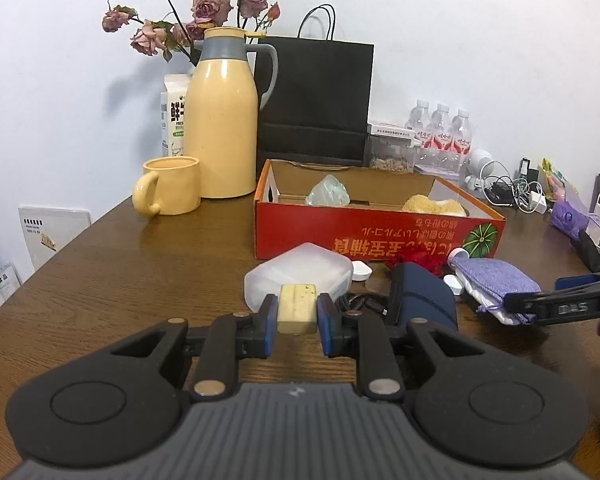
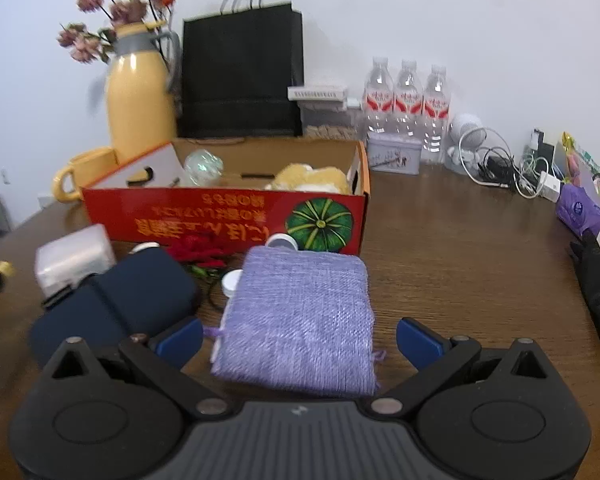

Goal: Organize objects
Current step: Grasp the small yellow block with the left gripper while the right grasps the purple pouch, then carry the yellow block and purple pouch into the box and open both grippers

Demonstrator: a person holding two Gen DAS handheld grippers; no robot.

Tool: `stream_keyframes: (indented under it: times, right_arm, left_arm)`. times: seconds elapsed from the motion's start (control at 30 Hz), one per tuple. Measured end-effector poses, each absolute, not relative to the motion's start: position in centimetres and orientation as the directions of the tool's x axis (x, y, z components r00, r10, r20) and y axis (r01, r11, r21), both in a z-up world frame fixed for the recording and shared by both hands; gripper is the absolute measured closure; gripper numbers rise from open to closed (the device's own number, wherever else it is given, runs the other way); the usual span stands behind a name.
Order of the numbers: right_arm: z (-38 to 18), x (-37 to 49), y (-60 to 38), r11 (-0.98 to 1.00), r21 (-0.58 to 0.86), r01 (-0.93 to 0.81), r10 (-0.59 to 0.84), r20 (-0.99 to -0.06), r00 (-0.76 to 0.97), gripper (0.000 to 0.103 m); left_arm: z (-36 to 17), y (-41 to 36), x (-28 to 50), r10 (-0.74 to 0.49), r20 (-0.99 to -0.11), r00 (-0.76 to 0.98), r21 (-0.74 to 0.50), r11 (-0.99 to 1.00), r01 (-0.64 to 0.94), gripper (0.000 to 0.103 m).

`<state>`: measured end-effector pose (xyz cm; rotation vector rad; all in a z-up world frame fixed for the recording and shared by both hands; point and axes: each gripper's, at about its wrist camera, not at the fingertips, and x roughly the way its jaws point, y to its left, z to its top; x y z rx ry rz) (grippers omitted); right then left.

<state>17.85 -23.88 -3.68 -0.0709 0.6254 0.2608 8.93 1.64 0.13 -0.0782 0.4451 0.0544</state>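
My left gripper (image 1: 298, 314) is shut on a small pale yellow block (image 1: 297, 312), held just above the table in front of a translucent white plastic box (image 1: 300, 272). My right gripper (image 2: 299, 338) is open, its blue pads either side of a purple woven pouch (image 2: 300, 320) lying on the table; the pads do not touch it. The pouch also shows in the left wrist view (image 1: 496, 276). A red cardboard box (image 2: 228, 220) behind holds a clear crystal (image 2: 203, 166) and a yellow plush (image 2: 312, 178). A navy case (image 2: 112, 304) lies left of the pouch.
A red flower (image 2: 198, 254) and small white caps (image 2: 232, 280) lie between case and box. Yellow thermos (image 1: 222, 120), yellow mug (image 1: 168, 186), black paper bag (image 1: 316, 100), water bottles (image 2: 406, 104), a tin (image 2: 394, 154), cables (image 2: 500, 168) and a black folded item (image 2: 598, 288) line the table's back and right.
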Motion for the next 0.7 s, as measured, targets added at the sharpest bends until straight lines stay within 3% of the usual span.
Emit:
stream_keyframes:
  times: [0.23,0.5,0.57,0.7]
  right_arm:
    - [-4.7,20.6,-23.3,0.968,0.037,-0.249,0.218,-0.618,0.756,0.0]
    - [-5.2,20.8,-24.4,0.96,0.128,-0.248,0.274,-0.598,0.753,0.021]
    - [-5.2,20.6,-24.3,0.961,0.116,-0.249,0.269,-0.589,0.762,0.029]
    - [-5.2,20.0,-24.0,0.964,0.077,-0.254,0.252,-0.57,0.782,0.034]
  left_arm:
    - [-0.1,1.9,9.1,0.044,-0.437,0.898,-0.06,0.995,-0.078,0.082]
    - [-0.5,1.5,9.3,0.04,-0.447,0.894,-0.063,0.995,-0.076,0.082]
    - [-0.6,1.3,9.4,0.037,-0.45,0.892,-0.062,0.995,-0.073,0.082]
    - [-0.7,1.1,9.5,0.038,-0.452,0.891,-0.061,0.995,-0.074,0.082]
